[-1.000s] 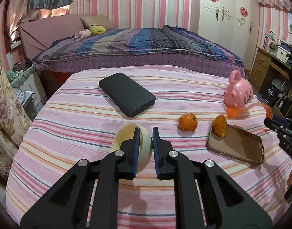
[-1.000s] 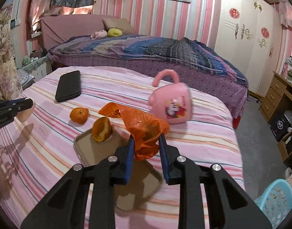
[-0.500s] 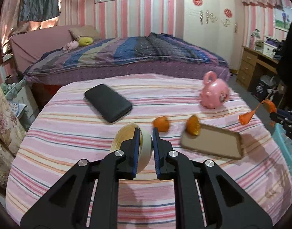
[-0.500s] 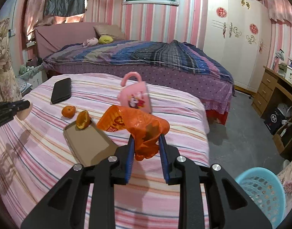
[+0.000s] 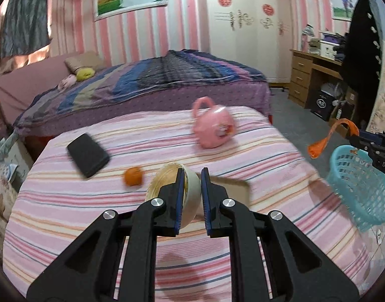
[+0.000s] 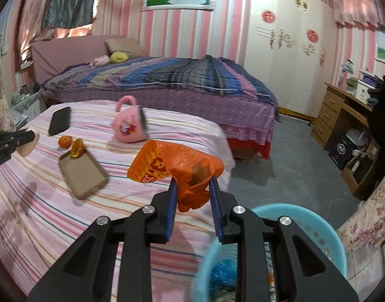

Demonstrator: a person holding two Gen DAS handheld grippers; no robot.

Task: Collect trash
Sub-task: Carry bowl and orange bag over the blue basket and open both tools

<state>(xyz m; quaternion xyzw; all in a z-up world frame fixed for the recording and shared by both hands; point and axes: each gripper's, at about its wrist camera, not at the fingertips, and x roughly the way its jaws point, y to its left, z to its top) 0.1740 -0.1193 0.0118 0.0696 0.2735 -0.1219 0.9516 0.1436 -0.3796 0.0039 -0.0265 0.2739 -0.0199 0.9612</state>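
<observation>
My left gripper [image 5: 192, 176] is shut on the wall of a cream paper cup [image 5: 176, 192], held above the striped table [image 5: 66, 216]. In the right wrist view the left gripper [image 6: 31, 134] shows at the left edge with the cup [image 6: 27, 147] behind it. My right gripper [image 6: 193, 185] is shut on a crumpled orange plastic wrapper [image 6: 177, 167], past the table's right edge and just above a light blue basket [image 6: 315, 224]. The left wrist view shows the right gripper [image 5: 353, 138] with the wrapper [image 5: 320, 144] hanging over the basket [image 5: 355, 188].
On the table lie a black phone [image 5: 88, 154], a whole orange [image 5: 133, 176], a pink mug [image 5: 213, 127] and a brown tray [image 6: 83, 173] with an orange piece [image 6: 78, 148] on its corner. Trash lies inside the basket. A bed [image 6: 167, 80] stands behind, a desk [image 6: 343, 110] at right.
Both grippers swung right with their loads. The wrapper went from above the tray to beyond the table's edge over the basket. The cup moved right, over the tray's near end.
</observation>
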